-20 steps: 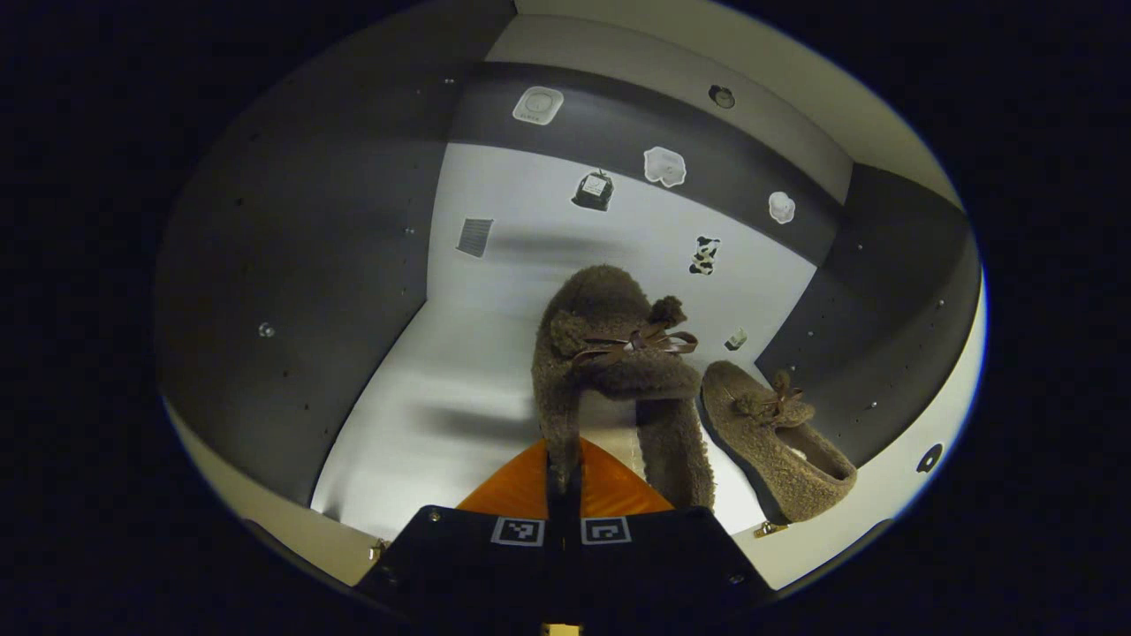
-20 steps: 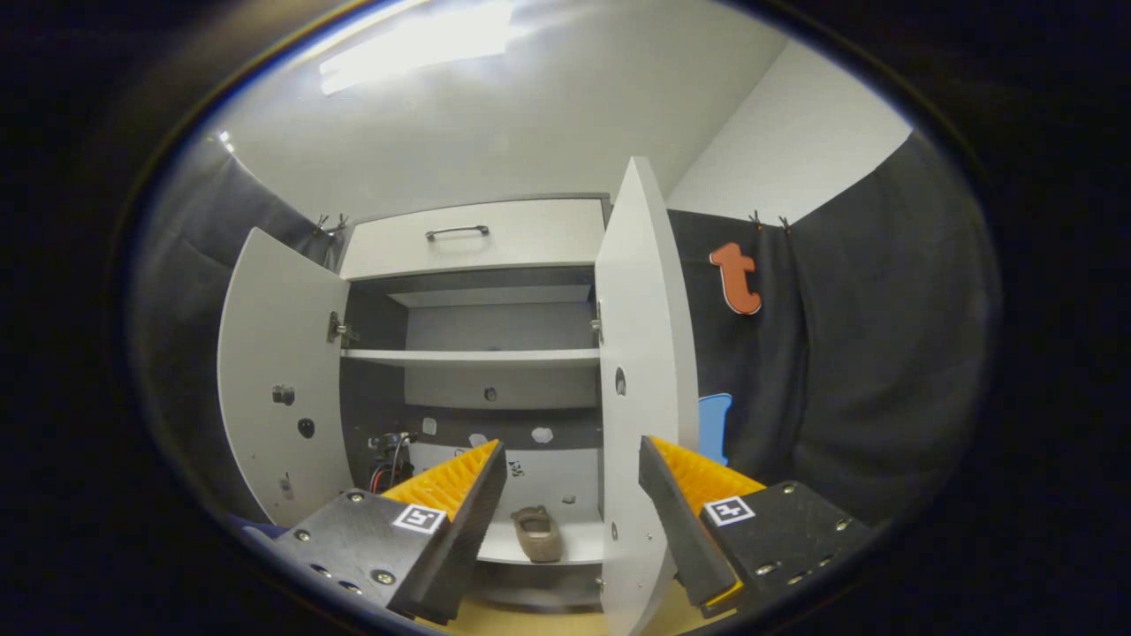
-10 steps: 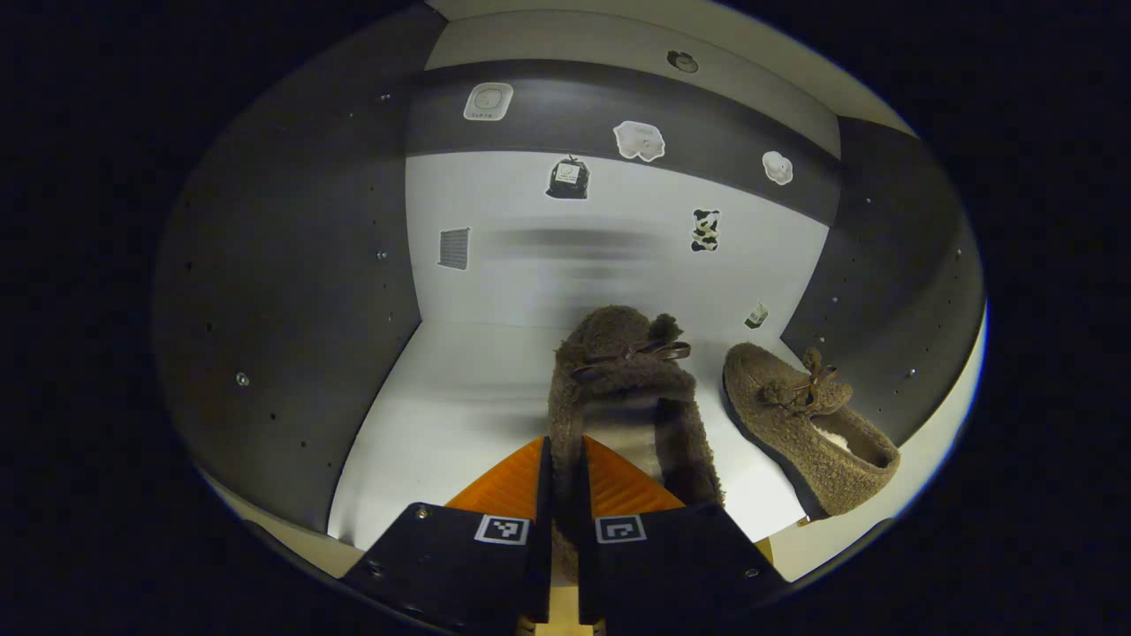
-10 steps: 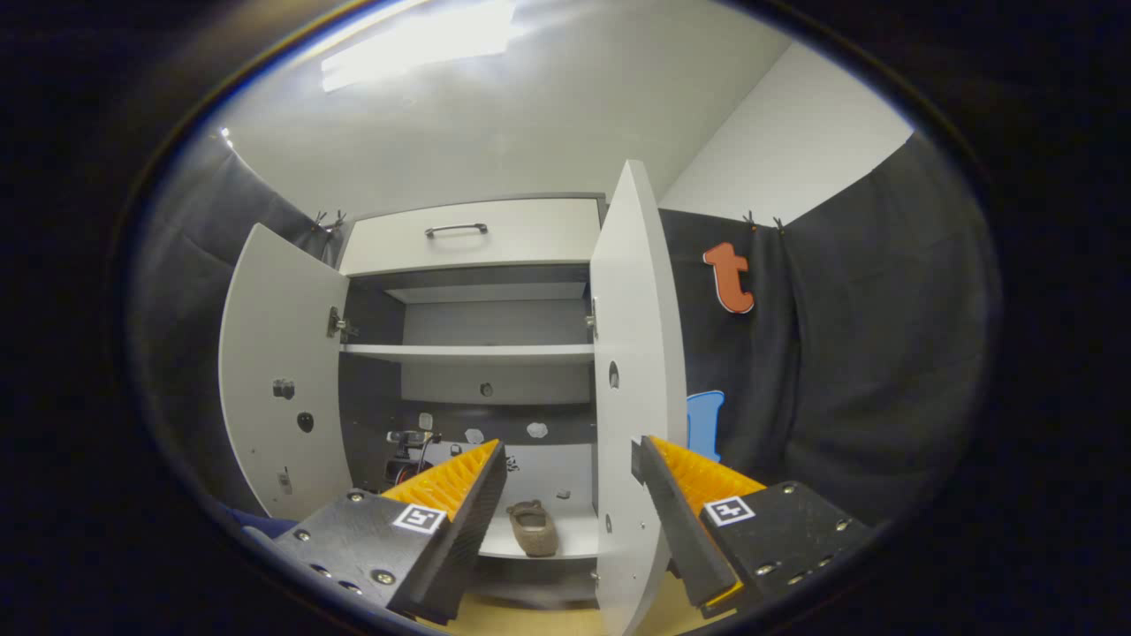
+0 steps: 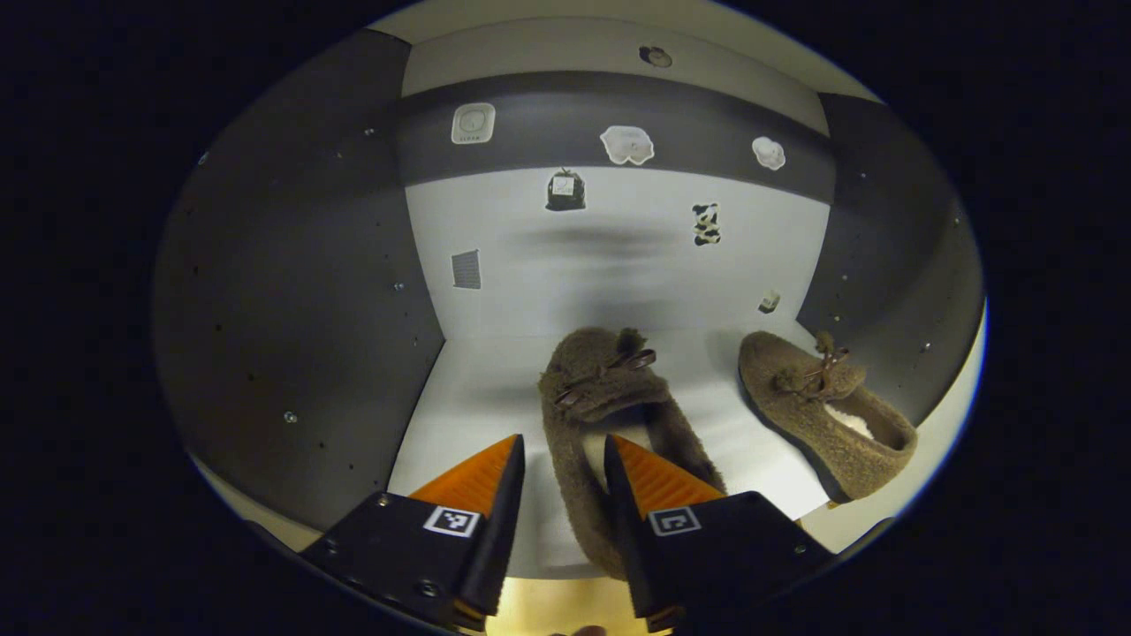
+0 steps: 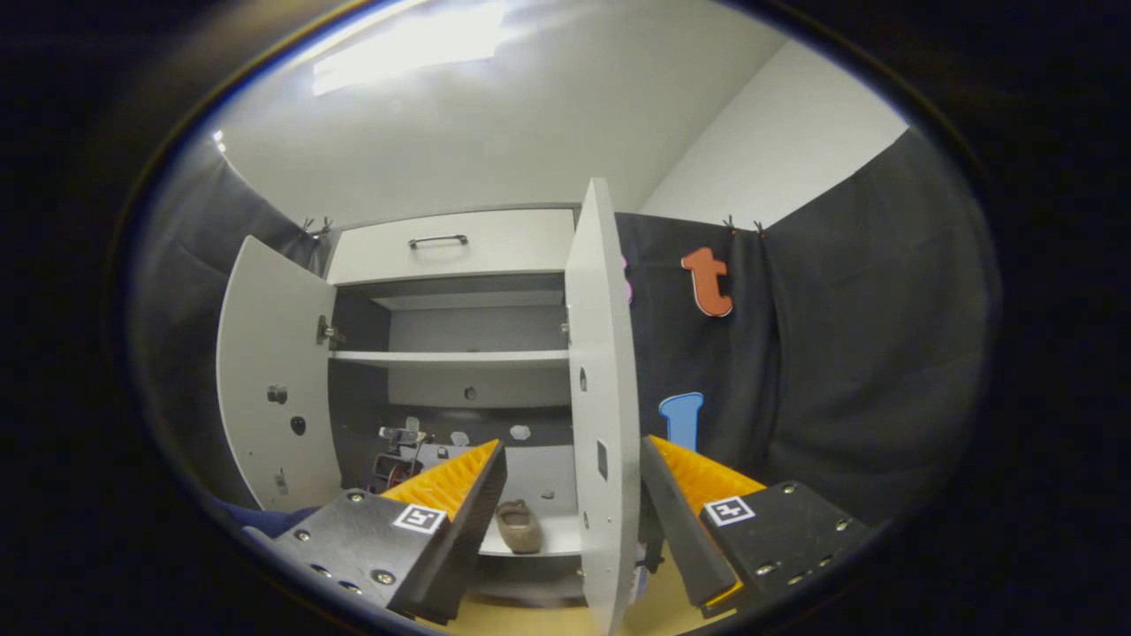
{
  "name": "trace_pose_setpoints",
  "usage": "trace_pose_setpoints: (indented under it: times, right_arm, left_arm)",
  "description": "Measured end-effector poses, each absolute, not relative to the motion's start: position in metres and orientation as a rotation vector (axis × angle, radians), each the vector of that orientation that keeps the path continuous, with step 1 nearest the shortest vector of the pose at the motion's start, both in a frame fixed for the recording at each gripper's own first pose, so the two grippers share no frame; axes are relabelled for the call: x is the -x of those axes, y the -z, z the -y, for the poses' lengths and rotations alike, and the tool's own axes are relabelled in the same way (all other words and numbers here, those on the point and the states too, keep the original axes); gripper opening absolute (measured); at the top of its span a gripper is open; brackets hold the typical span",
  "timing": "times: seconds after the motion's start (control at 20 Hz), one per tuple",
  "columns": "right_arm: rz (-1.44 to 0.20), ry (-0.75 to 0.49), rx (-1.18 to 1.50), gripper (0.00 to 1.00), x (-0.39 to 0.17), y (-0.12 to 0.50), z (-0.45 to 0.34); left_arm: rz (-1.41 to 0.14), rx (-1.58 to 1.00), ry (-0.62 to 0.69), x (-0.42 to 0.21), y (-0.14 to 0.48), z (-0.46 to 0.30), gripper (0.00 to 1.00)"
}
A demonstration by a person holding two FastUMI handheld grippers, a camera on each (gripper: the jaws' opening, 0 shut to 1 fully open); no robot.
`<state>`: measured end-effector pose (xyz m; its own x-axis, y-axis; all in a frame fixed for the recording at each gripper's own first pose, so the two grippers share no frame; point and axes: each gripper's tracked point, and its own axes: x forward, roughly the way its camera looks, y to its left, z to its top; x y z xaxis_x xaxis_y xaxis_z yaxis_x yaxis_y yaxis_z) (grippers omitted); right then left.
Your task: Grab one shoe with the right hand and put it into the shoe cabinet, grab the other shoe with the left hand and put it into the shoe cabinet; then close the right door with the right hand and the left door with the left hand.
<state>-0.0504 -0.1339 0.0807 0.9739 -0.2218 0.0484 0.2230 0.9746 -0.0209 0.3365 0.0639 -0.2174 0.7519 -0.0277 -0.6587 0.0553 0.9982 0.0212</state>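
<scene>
Lying soft and light, the fuzzy brown slipper (image 5: 601,415) suits a side-wall pinch; left tool (image 5: 561,481) spread, right tool (image 6: 570,495) spread.

— How many shoes ahead of the fingers?
— Two: one brown fuzzy shoe (image 5: 601,415) right off the left gripper's fingertips, a second shoe (image 5: 822,411) beyond them to the right.
— Doors?
— Two, both open: the left door (image 6: 269,389) past the right gripper's left finger, the right door (image 6: 601,415) between its fingers.
— Drawers?
— One drawer (image 6: 451,247), above.
</scene>
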Motion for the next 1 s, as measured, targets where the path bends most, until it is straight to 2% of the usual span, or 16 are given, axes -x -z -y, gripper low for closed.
trace_pose_setpoints:
  times: [0.05,0.15,0.35,0.65,1.0]
  right_arm:
    - [0.044,0.236,0.027,0.91,0.053,-0.081,0.141]
    - [0.040,0.258,0.025,0.91,0.056,-0.080,0.153]
    - [0.005,0.324,0.044,0.91,0.056,-0.066,0.189]
    - [-0.074,0.406,0.044,0.91,0.057,-0.032,0.232]
    - [-0.161,0.395,0.047,0.91,0.043,0.004,0.238]
  left_arm:
    - [-0.718,-0.037,0.061,-0.331,0.214,-0.061,0.68]
    - [-0.706,-0.045,0.089,-0.322,0.203,-0.055,0.78]
    - [-0.663,-0.040,0.135,-0.301,0.176,-0.042,0.80]
    - [-0.514,-0.014,0.212,-0.257,0.109,-0.023,0.78]
    - [-0.319,0.016,0.285,-0.179,0.015,-0.016,0.77]
